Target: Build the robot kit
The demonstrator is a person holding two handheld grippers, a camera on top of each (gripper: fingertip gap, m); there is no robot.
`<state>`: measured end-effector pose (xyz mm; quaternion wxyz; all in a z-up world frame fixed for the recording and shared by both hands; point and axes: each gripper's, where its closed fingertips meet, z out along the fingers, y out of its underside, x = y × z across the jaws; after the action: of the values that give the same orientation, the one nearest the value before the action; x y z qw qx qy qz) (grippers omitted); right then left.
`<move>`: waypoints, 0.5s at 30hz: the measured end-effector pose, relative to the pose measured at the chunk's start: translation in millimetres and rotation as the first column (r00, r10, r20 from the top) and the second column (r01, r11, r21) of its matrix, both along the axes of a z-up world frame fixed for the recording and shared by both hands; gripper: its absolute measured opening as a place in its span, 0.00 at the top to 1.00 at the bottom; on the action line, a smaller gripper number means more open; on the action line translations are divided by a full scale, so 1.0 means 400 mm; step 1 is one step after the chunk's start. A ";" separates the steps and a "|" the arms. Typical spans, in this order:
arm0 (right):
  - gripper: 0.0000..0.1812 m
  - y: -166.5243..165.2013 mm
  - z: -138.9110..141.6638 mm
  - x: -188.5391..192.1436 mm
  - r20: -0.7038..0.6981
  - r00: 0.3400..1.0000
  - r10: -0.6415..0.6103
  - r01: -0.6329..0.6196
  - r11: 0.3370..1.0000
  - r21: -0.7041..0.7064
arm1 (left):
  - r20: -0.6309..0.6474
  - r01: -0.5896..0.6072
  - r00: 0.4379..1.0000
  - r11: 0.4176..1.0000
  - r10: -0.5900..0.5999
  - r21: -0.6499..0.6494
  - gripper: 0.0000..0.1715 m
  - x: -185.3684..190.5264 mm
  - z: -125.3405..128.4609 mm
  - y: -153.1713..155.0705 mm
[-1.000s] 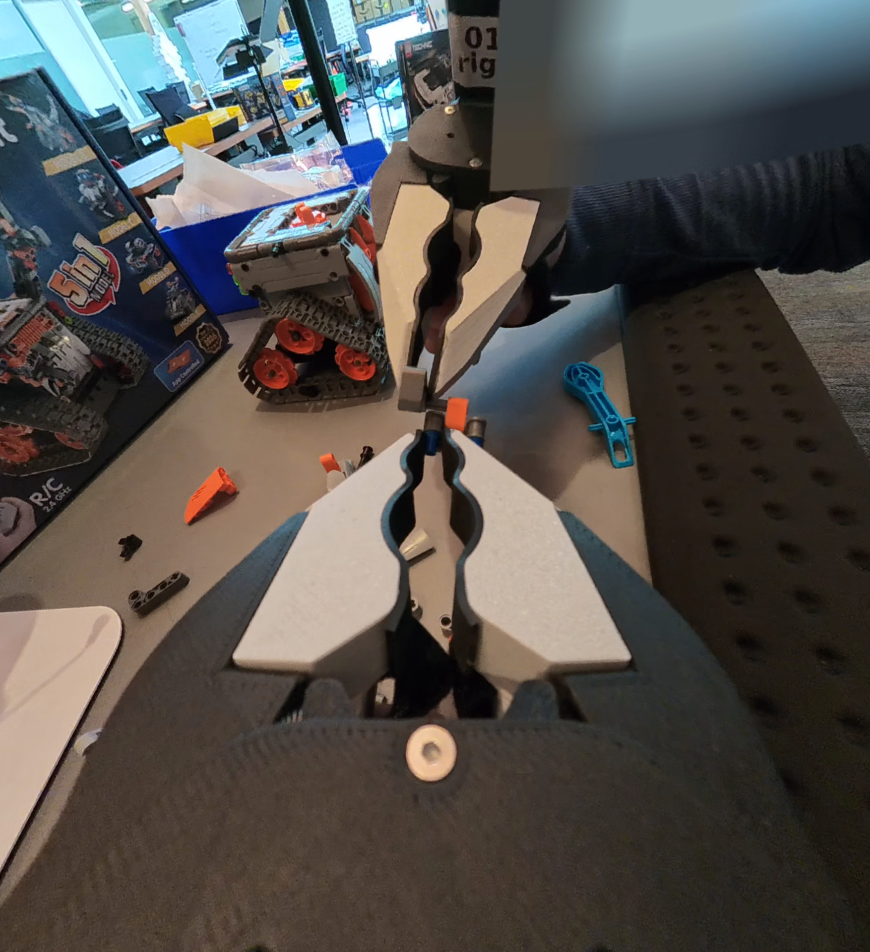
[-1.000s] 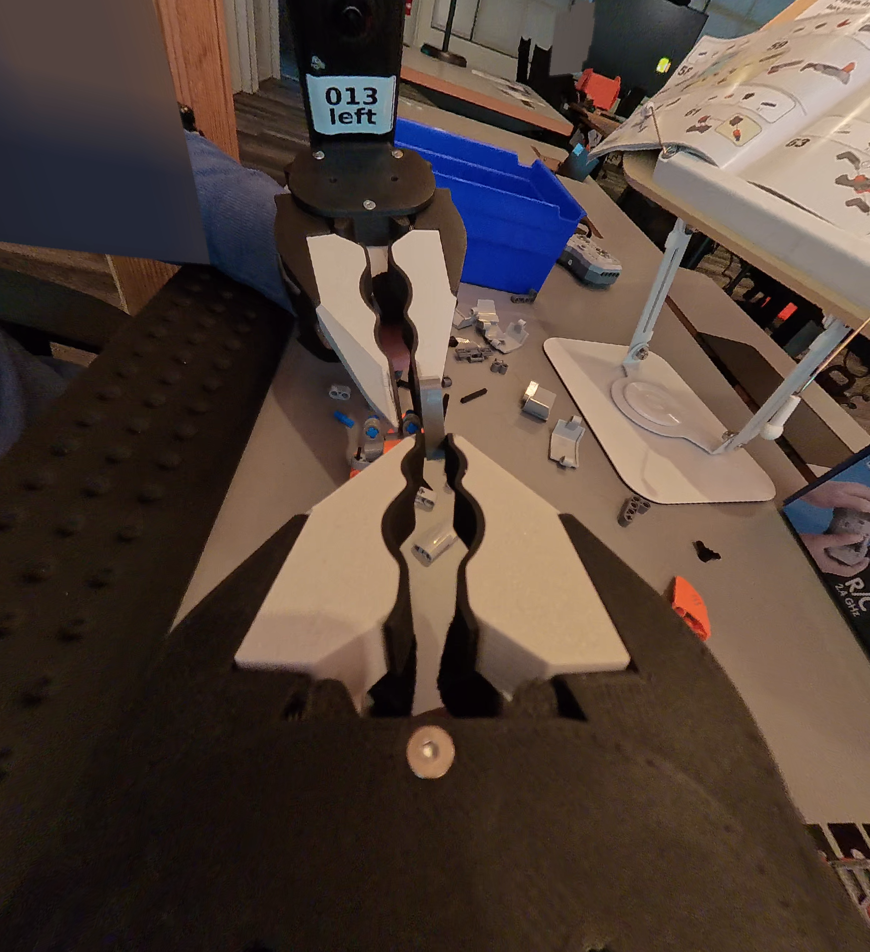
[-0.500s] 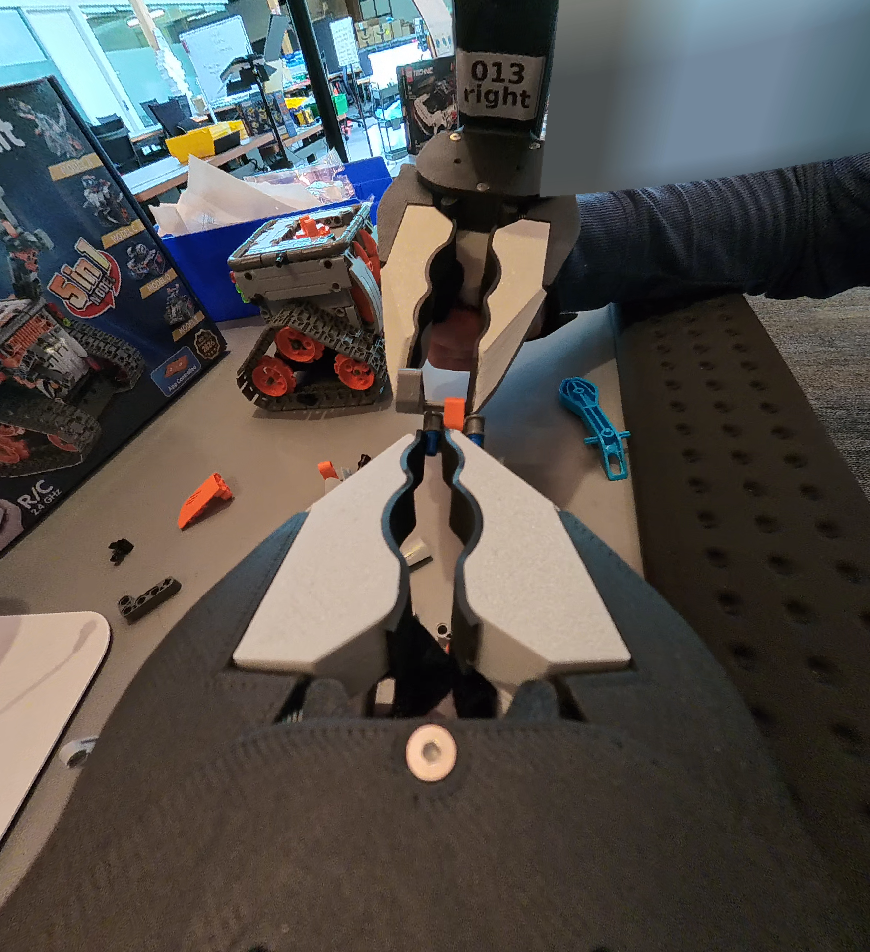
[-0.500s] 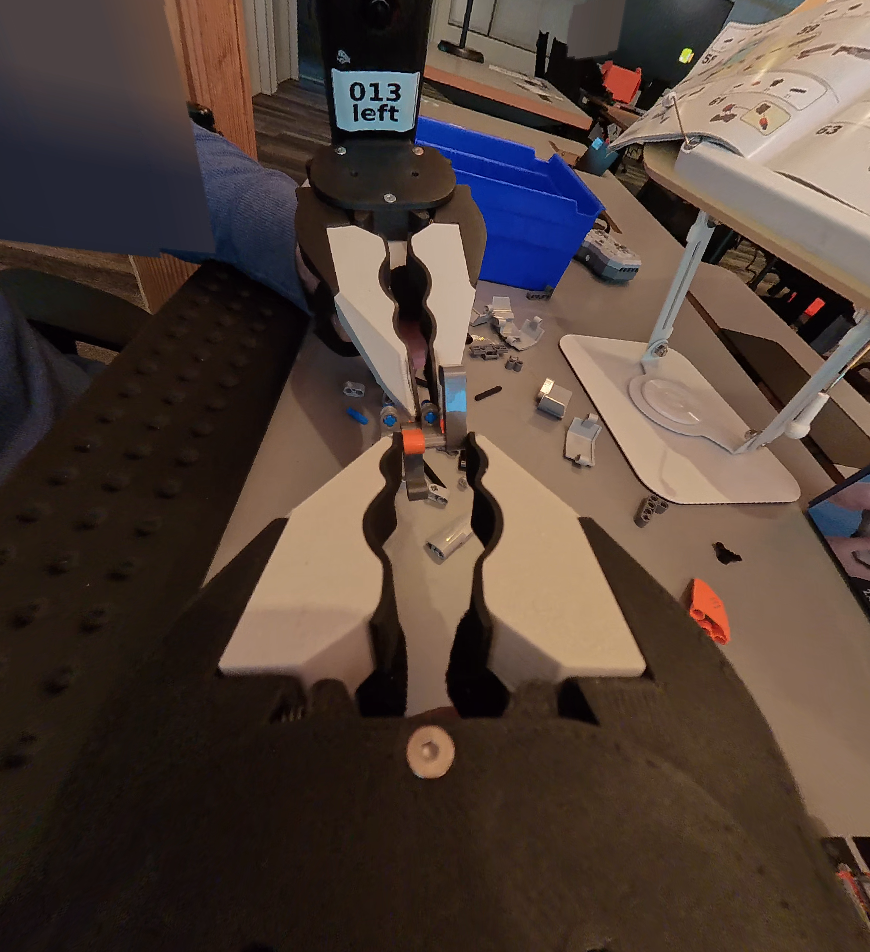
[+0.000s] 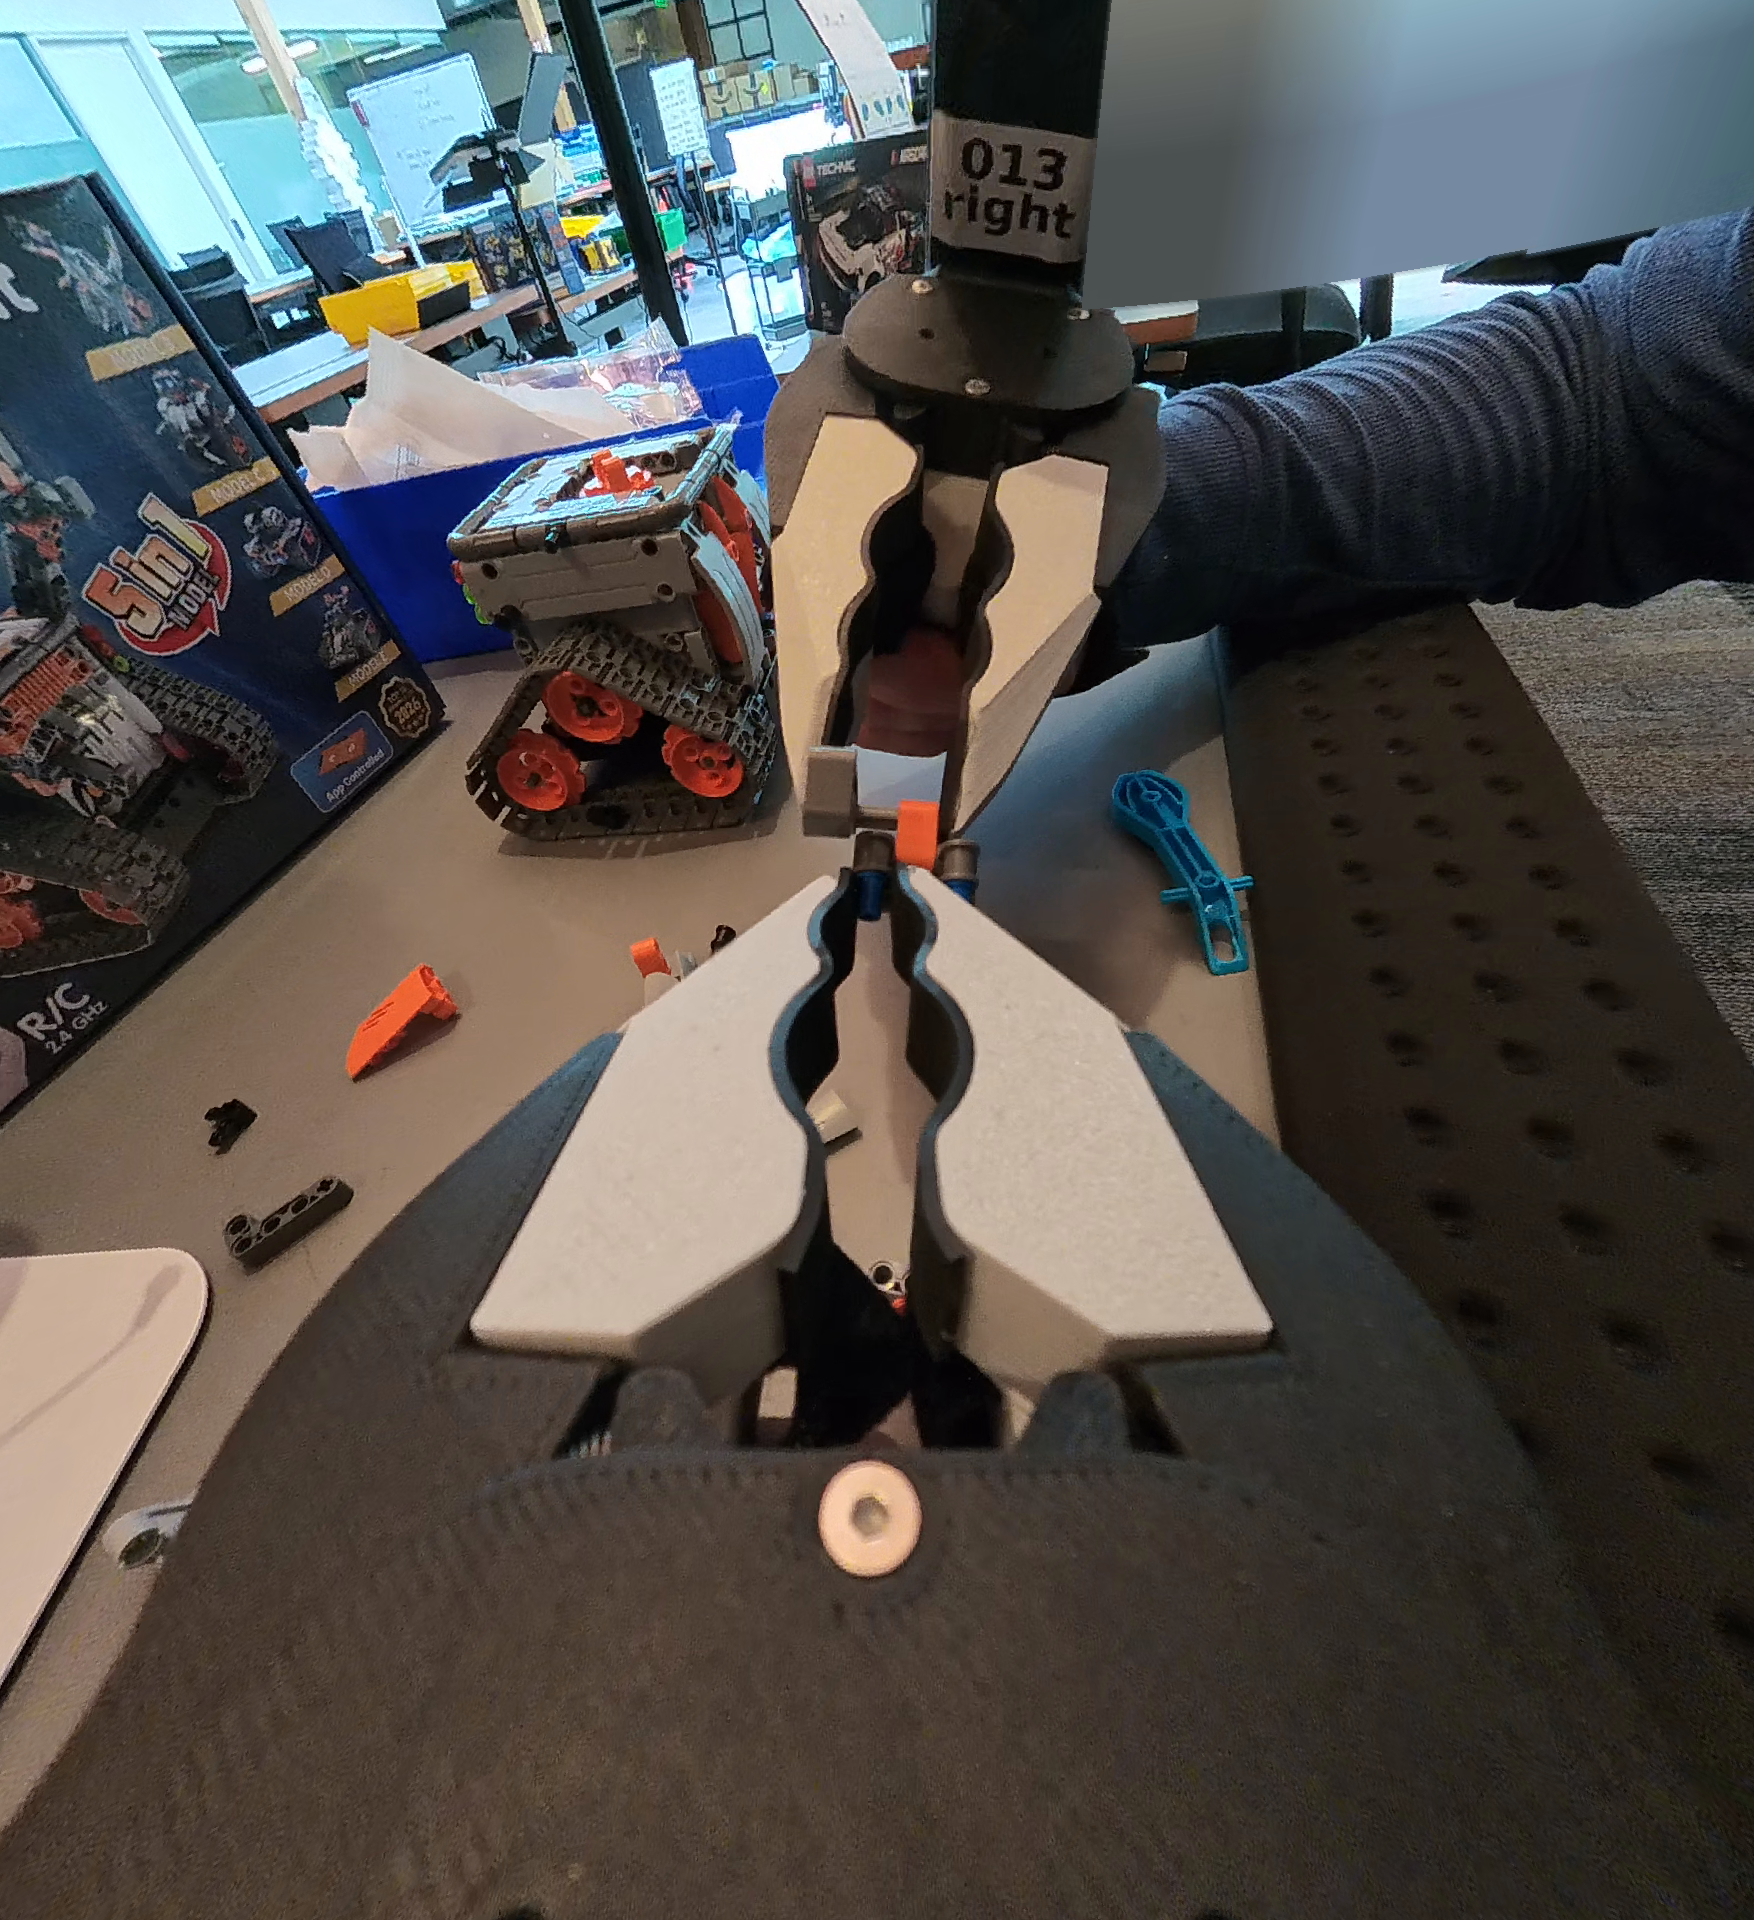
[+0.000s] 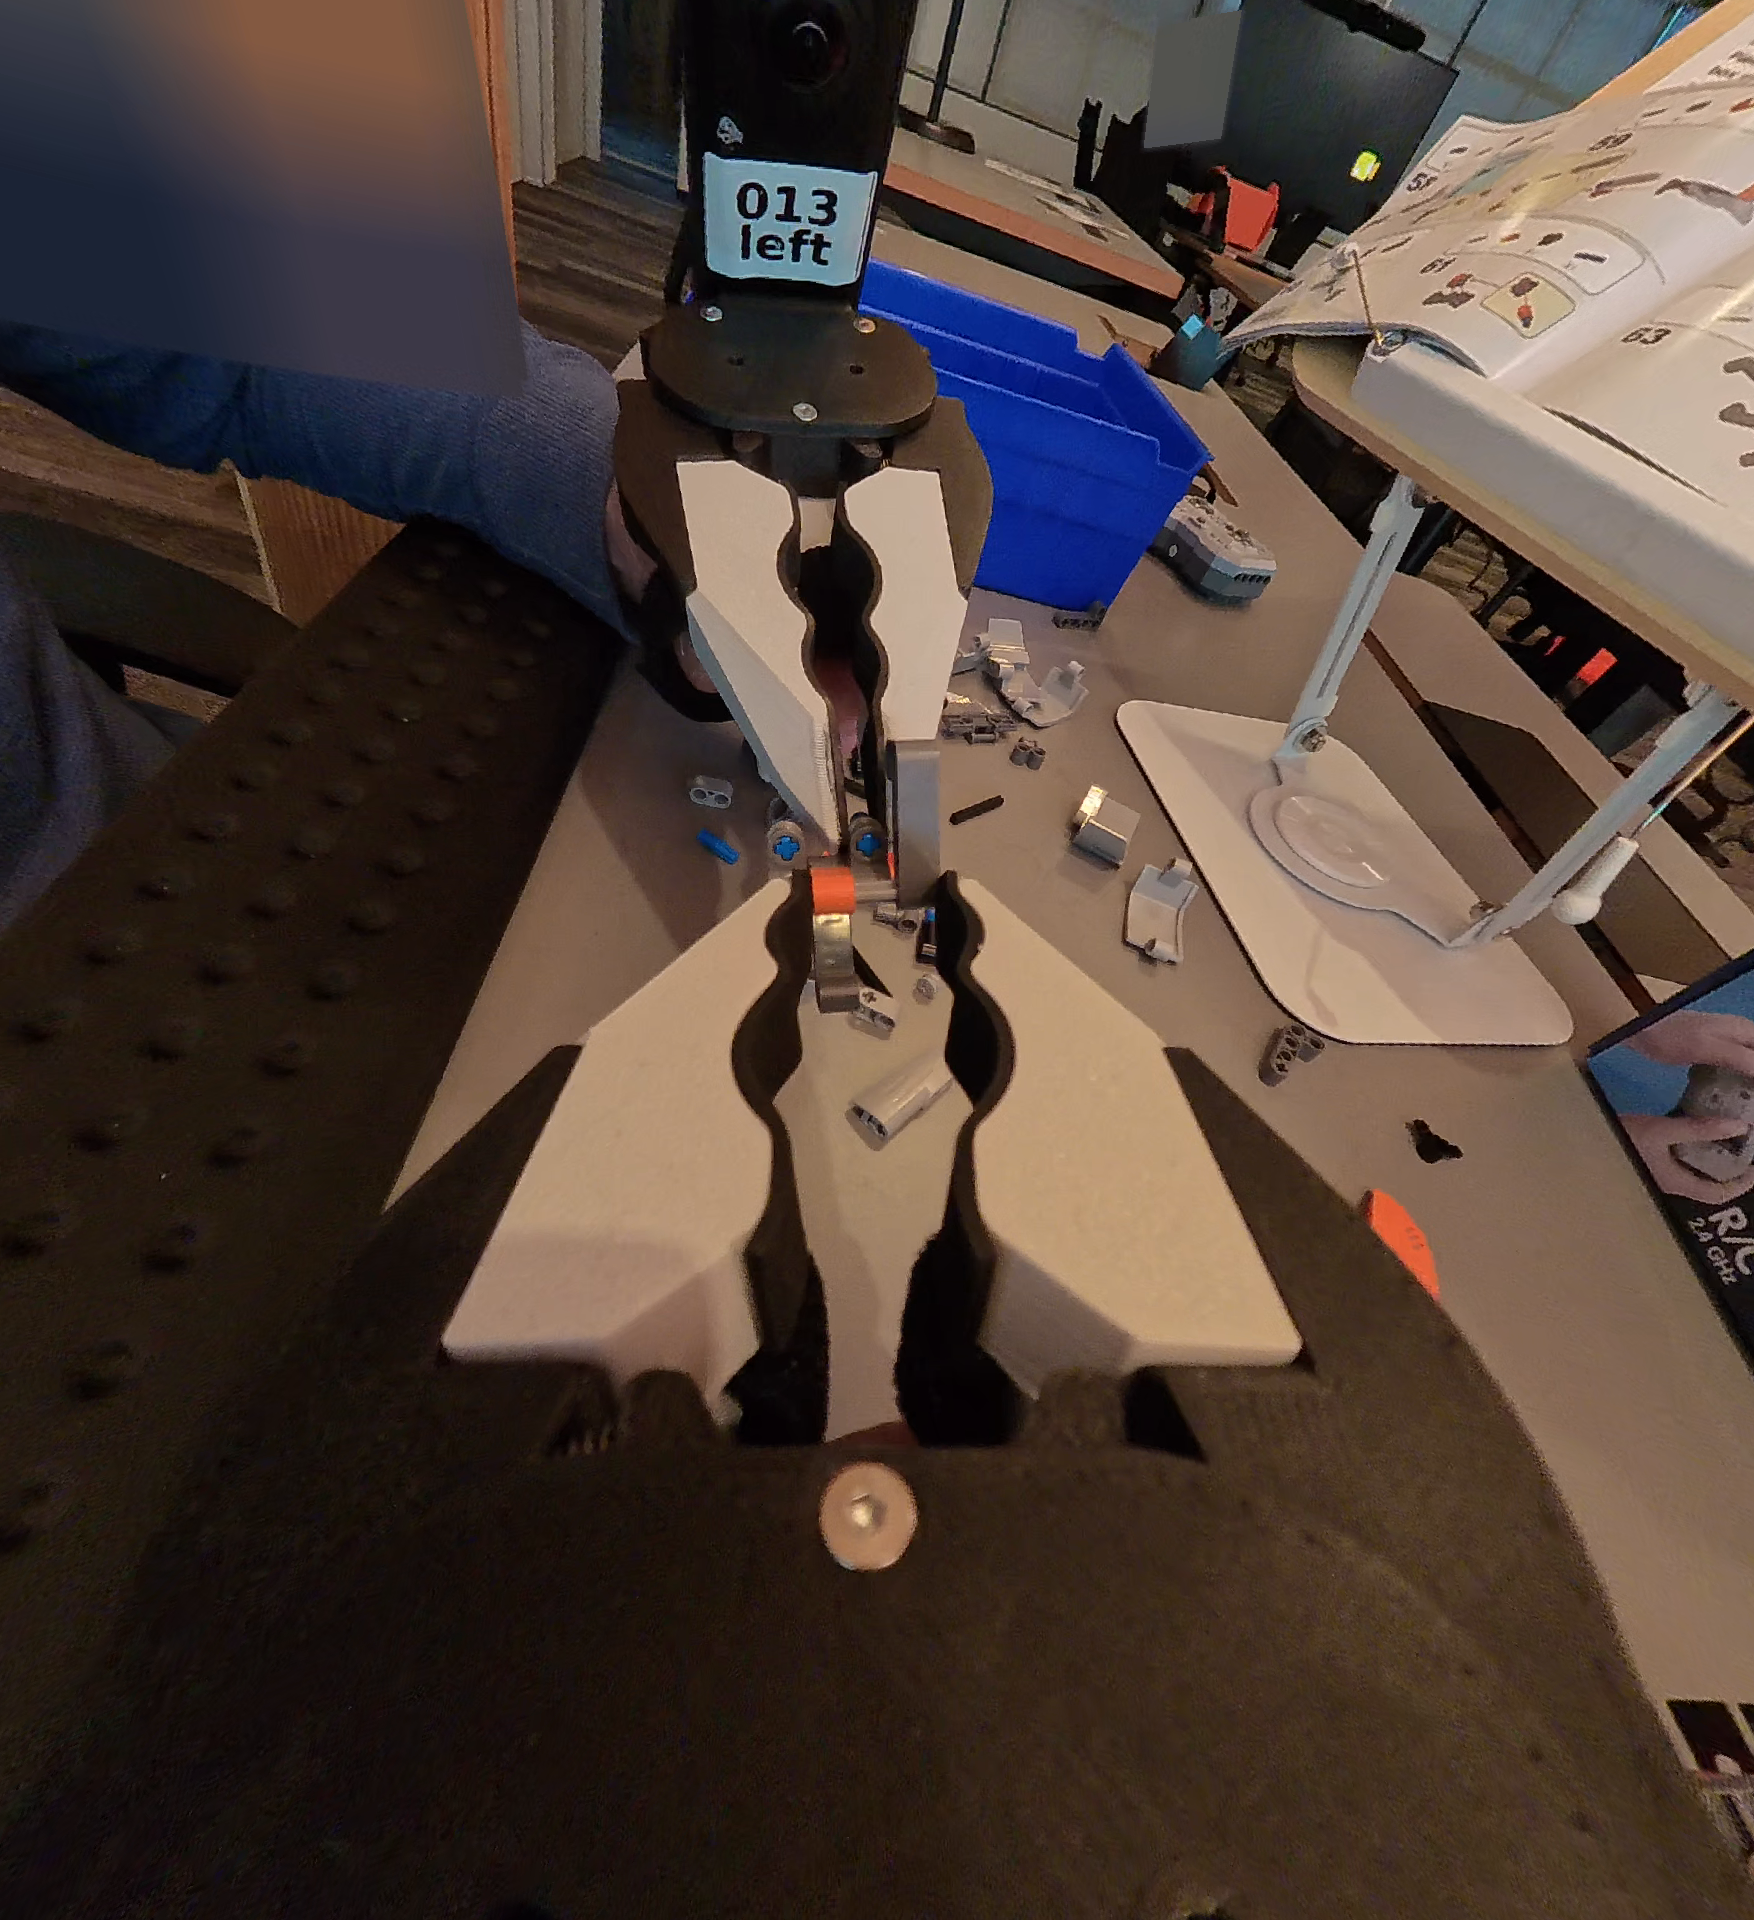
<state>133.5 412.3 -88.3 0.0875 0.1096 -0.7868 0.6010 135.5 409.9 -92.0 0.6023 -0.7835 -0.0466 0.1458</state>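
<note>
The left claw [image 5: 875, 883] is closed to a thin slit, pinching the small assembly [image 5: 888, 831] of grey, orange and blue-pinned brick pieces at its tips. The right claw [image 6: 865, 902] faces it tip to tip with its fingers spread wider; the assembly's orange and grey end [image 6: 833, 925] sits in that gap against the left finger, but whether both fingers bear on it cannot be told. The assembly is held above the bench [image 5: 540, 935], between the two claws.

Below the tips, loose grey bits lie scattered on the grey bench top, including a short grey connector [image 6: 899, 1110]. To the left in the left wrist view lie an orange wedge [image 5: 400, 1020] and a black holed beam [image 5: 286, 1208]; a blue lever tool [image 5: 1179, 868] lies to the right, beside a dark dimpled mat [image 5: 1475, 1039]. Farther off stands a tracked model with orange wheels [image 5: 629, 644], a blue bin [image 5: 405, 540] behind it, and a dark printed box [image 5: 73, 675] leaning at left.

In the right wrist view another blue bin [image 6: 1049, 457] sits far centre, and a white stand [image 6: 1340, 862] carries an open instruction booklet [image 6: 1631, 239]. Beyond is a workshop room with glass partitions and more desks.
</note>
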 end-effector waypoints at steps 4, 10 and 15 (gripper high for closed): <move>0.88 -0.001 -0.003 -0.001 0.004 1.000 -0.002 0.002 1.000 0.007 | 0.000 -0.003 1.000 1.000 0.003 -0.006 0.98 -0.002 -0.002 -0.001; 0.87 0.002 0.008 -0.011 0.008 1.000 -0.021 0.021 1.000 -0.005 | 0.013 -0.013 1.000 1.000 0.013 0.015 0.98 -0.008 0.006 -0.003; 0.87 0.010 0.022 -0.020 0.057 0.998 -0.022 0.024 0.999 -0.034 | 0.035 -0.019 0.999 0.999 0.018 0.038 0.98 -0.013 0.015 -0.007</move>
<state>125.7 416.3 -79.4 0.0739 0.0820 -0.7796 0.6165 130.5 406.9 -86.1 0.6151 -0.7736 -0.0672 0.1369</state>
